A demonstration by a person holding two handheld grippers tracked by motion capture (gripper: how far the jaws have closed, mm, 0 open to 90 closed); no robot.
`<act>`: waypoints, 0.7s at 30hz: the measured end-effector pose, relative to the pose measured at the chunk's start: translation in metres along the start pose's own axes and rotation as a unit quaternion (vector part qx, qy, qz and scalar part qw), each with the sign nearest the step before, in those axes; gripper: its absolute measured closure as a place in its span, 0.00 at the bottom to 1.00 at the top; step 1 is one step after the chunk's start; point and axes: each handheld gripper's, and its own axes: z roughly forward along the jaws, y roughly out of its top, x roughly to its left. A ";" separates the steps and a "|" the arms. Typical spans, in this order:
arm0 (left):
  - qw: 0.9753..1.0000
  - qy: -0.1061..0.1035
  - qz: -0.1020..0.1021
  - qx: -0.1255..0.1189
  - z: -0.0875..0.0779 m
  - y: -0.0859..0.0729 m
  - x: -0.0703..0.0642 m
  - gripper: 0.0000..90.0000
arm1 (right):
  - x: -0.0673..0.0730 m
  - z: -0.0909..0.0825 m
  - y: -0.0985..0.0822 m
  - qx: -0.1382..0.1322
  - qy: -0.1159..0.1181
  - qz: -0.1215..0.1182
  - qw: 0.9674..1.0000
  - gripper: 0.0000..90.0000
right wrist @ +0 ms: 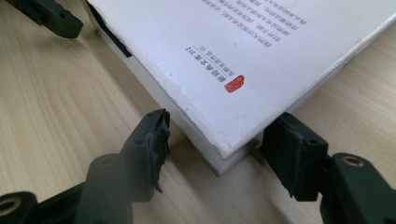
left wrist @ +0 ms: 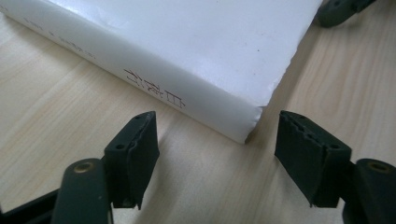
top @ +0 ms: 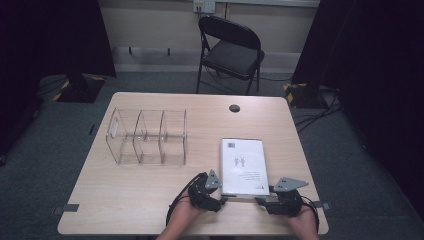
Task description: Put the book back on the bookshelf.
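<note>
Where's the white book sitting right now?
In the high view the white book lies flat on the right half of the table, right of the clear organiser, with the left gripper and right gripper at its near corners.

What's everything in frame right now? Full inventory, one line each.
white paperback book: 1, white with dark print and a small red mark, flat at the table's near right
clear plastic three-compartment organizer: 1, transparent, table's left middle
light wooden table: 1, pale wood, with a dark round grommet at the far edge
black folding chair: 1, black, behind the table
left gripper: 1, black, at the book's near left corner, jaws apart either side of it
right gripper: 1, black, at the book's near right corner, jaws flanking it
</note>
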 end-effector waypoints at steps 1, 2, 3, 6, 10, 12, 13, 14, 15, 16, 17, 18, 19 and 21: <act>1.000 0.004 -0.006 0.001 0.001 0.000 0.001 0.36 | 0.000 0.000 0.001 -0.001 0.000 0.010 1.000 0.46; 1.000 0.004 -0.006 0.001 0.001 0.000 0.001 0.36 | 0.000 0.000 0.001 -0.001 0.000 0.010 1.000 0.46; 1.000 0.007 -0.010 0.002 0.001 0.000 0.002 0.36 | -0.001 -0.001 0.001 -0.001 -0.002 0.011 1.000 0.48; 1.000 0.005 -0.021 -0.004 0.002 -0.001 0.004 0.36 | -0.002 -0.001 0.001 -0.003 -0.003 0.025 1.000 0.52; 1.000 -0.001 -0.015 -0.004 0.004 0.001 0.004 0.43 | -0.001 0.000 0.002 0.005 -0.016 0.022 1.000 0.55; 1.000 0.001 -0.010 -0.006 0.005 0.002 0.004 0.43 | 0.000 0.000 0.003 0.007 -0.019 0.014 1.000 0.55; 1.000 -0.004 -0.013 -0.009 0.006 0.002 0.004 0.47 | 0.001 0.001 0.003 0.008 -0.023 0.012 1.000 0.55; 1.000 -0.002 -0.013 -0.010 0.006 0.003 0.003 0.47 | 0.001 0.001 0.003 0.008 -0.023 0.012 1.000 0.55; 1.000 -0.003 -0.017 -0.012 0.007 0.003 0.004 0.48 | 0.000 0.001 0.002 0.006 -0.021 0.014 1.000 0.55; 1.000 -0.003 -0.017 -0.012 0.007 0.003 0.004 0.48 | 0.000 0.001 0.002 0.005 -0.019 0.018 1.000 0.55; 1.000 -0.006 -0.014 -0.009 0.007 0.004 0.005 0.49 | 0.000 0.001 0.002 0.006 -0.018 0.017 1.000 0.55; 1.000 -0.010 -0.014 -0.008 0.006 0.004 0.006 0.49 | 0.000 0.001 0.002 0.006 -0.018 0.017 1.000 0.55; 1.000 -0.010 -0.012 -0.007 0.006 0.004 0.007 0.49 | 0.000 0.000 0.003 0.010 -0.020 0.018 1.000 0.56; 1.000 -0.008 -0.009 -0.005 0.006 0.004 0.007 0.49 | 0.000 0.001 0.003 0.008 -0.020 0.014 1.000 0.56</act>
